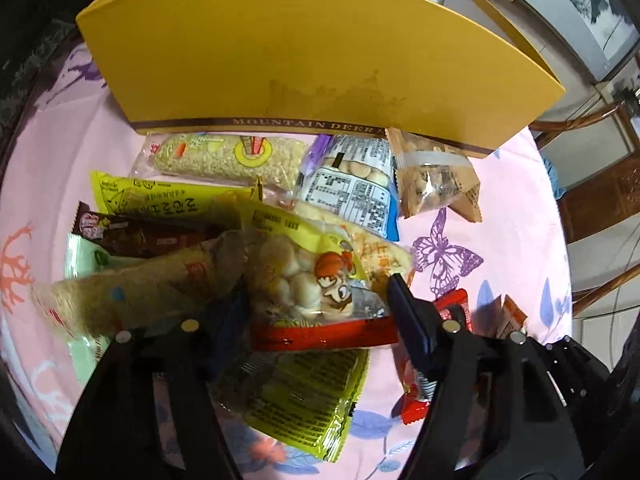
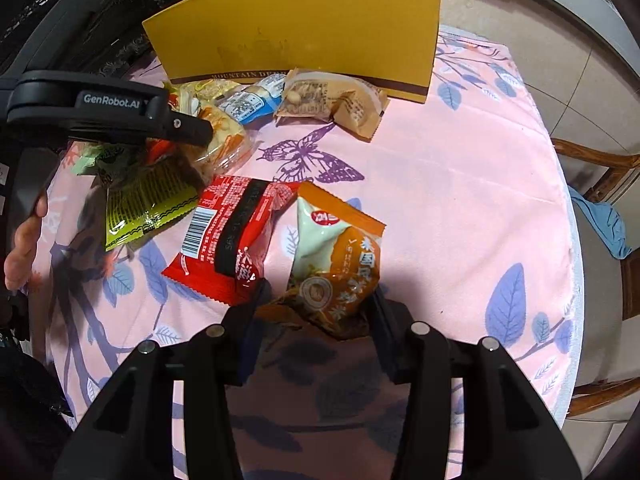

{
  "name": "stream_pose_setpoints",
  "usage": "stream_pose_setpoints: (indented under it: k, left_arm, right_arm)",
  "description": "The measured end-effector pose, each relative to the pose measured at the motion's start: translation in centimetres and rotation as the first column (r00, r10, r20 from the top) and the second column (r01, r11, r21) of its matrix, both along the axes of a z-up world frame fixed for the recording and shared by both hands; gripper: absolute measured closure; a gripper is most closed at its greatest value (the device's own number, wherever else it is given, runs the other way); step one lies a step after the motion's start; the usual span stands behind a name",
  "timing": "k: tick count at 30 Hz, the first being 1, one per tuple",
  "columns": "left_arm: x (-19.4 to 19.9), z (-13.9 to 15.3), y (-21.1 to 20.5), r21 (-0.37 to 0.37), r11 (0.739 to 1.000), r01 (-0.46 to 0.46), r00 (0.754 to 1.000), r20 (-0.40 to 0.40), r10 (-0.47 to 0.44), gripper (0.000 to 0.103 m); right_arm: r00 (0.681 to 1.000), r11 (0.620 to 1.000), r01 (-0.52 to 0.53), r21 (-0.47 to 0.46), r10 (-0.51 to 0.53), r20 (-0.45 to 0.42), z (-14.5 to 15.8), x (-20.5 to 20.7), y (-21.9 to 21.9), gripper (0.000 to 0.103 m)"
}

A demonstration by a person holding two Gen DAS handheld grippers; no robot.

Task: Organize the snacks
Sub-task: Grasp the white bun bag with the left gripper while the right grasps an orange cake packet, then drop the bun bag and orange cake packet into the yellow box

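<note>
- The left gripper, fingers spread wide, straddles a cartoon-printed biscuit bag in front of the yellow box.
- The right gripper, fingers half spread, brackets an orange snack packet well before that box.

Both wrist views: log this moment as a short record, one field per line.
surface: round table under pink tablecloth with butterfly and leaf print
container: yellow box standing at the far side
left gripper: open, fingers either side of a cartoon snack bag on the pile
right gripper: open, fingers either side of the orange packet
beside the orange packet: red packet, barcode up
near the box: blue-edged biscuit bag, brown nut packet
</note>
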State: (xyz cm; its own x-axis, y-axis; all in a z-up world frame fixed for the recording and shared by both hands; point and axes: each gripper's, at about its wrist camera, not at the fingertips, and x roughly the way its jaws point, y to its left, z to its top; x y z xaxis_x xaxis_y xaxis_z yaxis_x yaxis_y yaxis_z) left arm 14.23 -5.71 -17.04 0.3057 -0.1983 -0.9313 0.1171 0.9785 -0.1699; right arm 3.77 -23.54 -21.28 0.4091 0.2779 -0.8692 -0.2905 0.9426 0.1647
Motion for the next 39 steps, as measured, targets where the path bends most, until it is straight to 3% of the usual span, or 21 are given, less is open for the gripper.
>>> stream_pose_setpoints:
  k: [7, 11, 16, 24, 33, 39]
  left_arm:
    - [-3.0, 1.2, 3.3, -0.065, 0.997, -0.034, 0.999, 0.035, 0.036, 0.044]
    - [-6.0, 4.1, 5.0, -0.098, 0.995, -0.032, 0.995, 0.096, 0.041, 0.044]
    - [-8.3, 7.6, 5.7, -0.113, 0.994, -0.007, 0.986, 0.164, 0.025, 0.044]
    - [-8.9, 7.5, 5.2, -0.114, 0.993, 0.024, 0.989, 0.149, -0.007, 0.043]
    - [-9.3, 6.9, 5.7, -0.117, 0.993, 0.012, 0.992, 0.123, 0.002, 0.043]
    - [-7.5, 8.2, 6.2, -0.127, 0.992, -0.003, 0.988, 0.155, 0.023, 0.043]
  right_arm:
    - [1.0, 1.0, 0.013, 0.006, -0.013, 0.002, 0.0, -0.1, 0.0, 0.056]
    - [0.999, 0.997, 0.04, 0.071, -0.038, -0.022, 0.3, -0.2, -0.8, 0.058]
    - [0.999, 0.994, 0.007, 0.111, -0.011, 0.032, 3.0, -1.4, 0.2, 0.058]
    - [0.991, 0.987, -0.05, 0.155, 0.03, 0.127, 7.5, -1.8, 1.7, 0.058]
    - [0.993, 0.985, -0.044, 0.166, 0.024, 0.118, 7.4, -1.9, 1.7, 0.058]
    - [0.994, 0.985, -0.052, 0.163, 0.035, 0.106, 7.2, -1.8, 2.0, 0.058]
